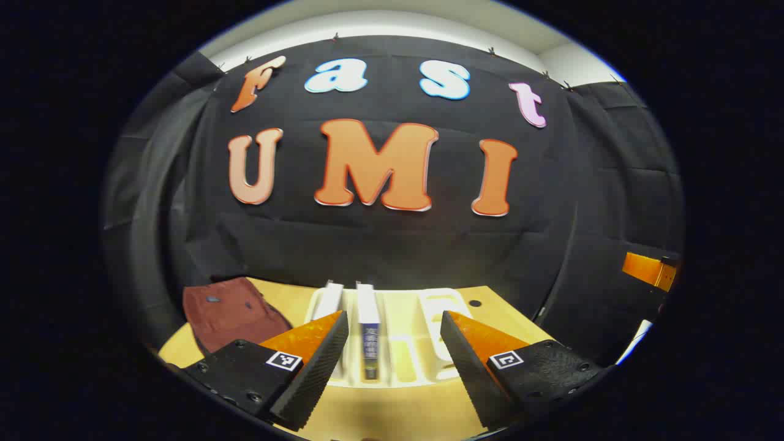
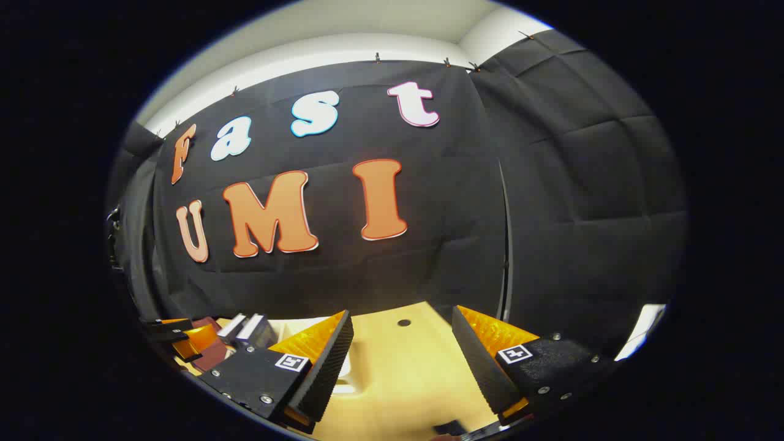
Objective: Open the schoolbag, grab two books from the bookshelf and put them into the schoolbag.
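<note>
Left gripper (image 1: pixel 395 334) jaws wide, holding nothing, facing two books (image 1: pixel 369 331) upright in the white bookshelf (image 1: pixel 422 343) by the desk's (image 1: pixel 380 416) far edge; schoolbag (image 1: pixel 229 312) near the rack; right gripper (image 2: pixel 402 352) jaws wide too, above bare desk.

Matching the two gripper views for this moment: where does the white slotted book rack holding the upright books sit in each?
Left gripper view: the white slotted book rack sits bottom centre on the pale wooden table, between the open left gripper fingers.
Right gripper view: it lies low at left, mostly behind the right gripper finger.
Shared landmark: the two upright books beside the dark red schoolbag.
</note>
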A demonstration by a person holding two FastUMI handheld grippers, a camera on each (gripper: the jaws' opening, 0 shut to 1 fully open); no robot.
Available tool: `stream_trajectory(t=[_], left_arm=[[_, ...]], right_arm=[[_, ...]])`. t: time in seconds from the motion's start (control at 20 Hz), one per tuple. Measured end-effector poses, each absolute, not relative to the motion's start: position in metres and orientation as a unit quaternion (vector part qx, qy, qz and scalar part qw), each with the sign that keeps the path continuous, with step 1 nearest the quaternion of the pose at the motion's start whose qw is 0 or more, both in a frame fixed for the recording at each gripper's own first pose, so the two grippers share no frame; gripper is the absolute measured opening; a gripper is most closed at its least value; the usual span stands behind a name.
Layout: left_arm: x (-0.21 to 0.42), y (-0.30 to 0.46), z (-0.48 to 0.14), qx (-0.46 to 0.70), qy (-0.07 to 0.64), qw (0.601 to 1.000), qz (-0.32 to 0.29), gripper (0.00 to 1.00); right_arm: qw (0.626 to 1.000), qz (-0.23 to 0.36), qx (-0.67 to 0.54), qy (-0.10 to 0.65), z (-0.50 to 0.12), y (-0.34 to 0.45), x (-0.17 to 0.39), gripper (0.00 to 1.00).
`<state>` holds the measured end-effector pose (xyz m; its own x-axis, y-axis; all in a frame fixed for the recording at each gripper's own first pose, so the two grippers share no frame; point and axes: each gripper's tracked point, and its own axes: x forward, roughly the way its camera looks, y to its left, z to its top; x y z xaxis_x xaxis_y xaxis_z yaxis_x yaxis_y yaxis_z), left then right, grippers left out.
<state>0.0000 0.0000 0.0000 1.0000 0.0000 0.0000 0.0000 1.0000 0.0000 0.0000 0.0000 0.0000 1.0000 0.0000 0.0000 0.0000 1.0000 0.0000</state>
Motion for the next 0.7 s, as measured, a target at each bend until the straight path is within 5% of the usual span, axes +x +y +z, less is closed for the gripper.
stream_trajectory(t=[0.3,0.7], left_arm=[[-0.04,0.126,0.025,0.007,-0.027,0.998,0.053,0.95],[-0.053,0.162,0.021,-0.035,-0.032,0.995,0.087,0.95]], right_arm=[[0.999,0.038,-0.005,0.0,-0.014,0.117,-0.021,0.96],[0.992,0.108,-0.054,0.032,-0.035,0.18,-0.019,0.96]])
